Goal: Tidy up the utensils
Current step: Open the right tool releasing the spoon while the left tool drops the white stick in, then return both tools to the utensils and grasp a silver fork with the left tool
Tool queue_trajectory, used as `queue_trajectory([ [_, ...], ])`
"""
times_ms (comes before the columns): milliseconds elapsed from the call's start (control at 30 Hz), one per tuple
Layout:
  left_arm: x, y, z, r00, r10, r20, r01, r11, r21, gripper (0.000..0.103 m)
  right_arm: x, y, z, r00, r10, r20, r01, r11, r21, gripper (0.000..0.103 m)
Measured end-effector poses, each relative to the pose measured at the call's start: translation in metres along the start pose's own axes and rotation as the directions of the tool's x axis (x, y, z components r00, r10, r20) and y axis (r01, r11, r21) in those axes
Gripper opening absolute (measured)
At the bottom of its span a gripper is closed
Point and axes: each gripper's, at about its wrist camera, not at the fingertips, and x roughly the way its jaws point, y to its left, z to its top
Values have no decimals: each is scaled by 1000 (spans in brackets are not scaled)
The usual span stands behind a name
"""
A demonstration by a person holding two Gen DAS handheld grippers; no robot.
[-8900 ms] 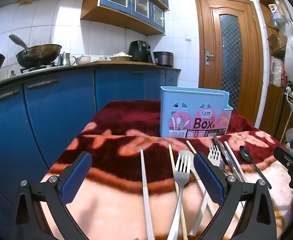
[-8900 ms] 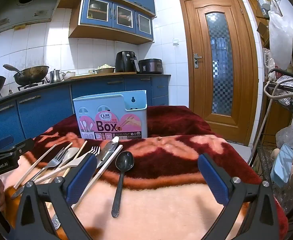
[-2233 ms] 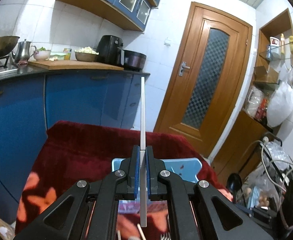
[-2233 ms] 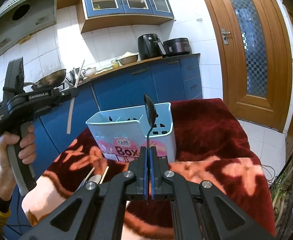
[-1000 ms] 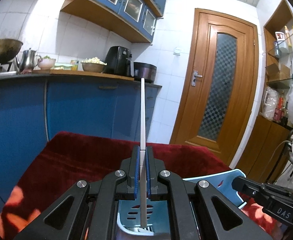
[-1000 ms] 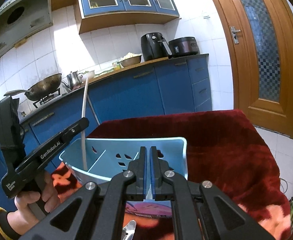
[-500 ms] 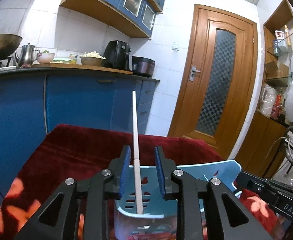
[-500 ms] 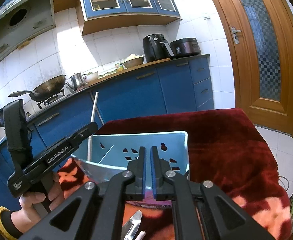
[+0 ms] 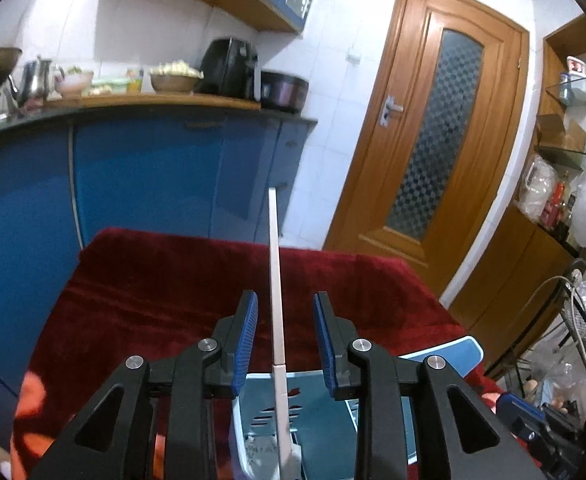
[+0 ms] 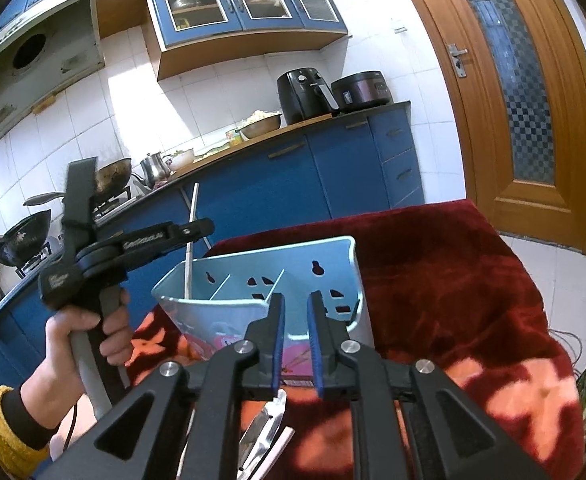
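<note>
The white chopstick stands nearly upright in the leftmost compartment of the light blue utensil box, its lower end down inside and its top pointing to twelve o'clock. It looks light, stiff and smooth, so it would likely slip or pivot in a loose pinch; the square upper shaft, well above the box rim, seems the best place to take hold.

The left gripper has let go: its blue pads stand clear on either side of the chopstick, touching nothing. The right gripper is opening, with nothing between its jaws; it hovers over the right-hand compartment, at about six o'clock from the box's back wall.

The box sits on a red blanket and has thin dividers making three compartments. The middle one looks empty; what lies in the right one is hidden behind the gripper, so I cannot say.

On the blanket at six o'clock from the box, metal utensils lie loose. They look heavier and slicker than the chopstick, best gripped at mid-handle.
</note>
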Motion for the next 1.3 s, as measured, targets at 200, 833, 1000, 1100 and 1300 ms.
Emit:
queue_trajectory([
  [200,-12,-4,-5,997,7,78,-8,1000,11,4,-2,-4,-6,1000,7,3,-7,1000,17,14],
  [833,-35,-7,-46,992,38,121,-44,998,49,15,-19,-17,-24,1000,10,2,-10,994,109,22],
  [1000,-52,-12,-54,995,15,103,-24,996,87,32,-30,-16,-28,1000,-6,2,5,992,128,29],
  [1100,-63,-15,-56,996,-2,85,-6,996,94,41,-37,-16,-29,1000,-11,4,10,990,143,37],
  [1300,-85,-12,-62,999,-21,39,18,996,82,41,-53,-13,-34,1000,-28,0,28,986,162,41],
])
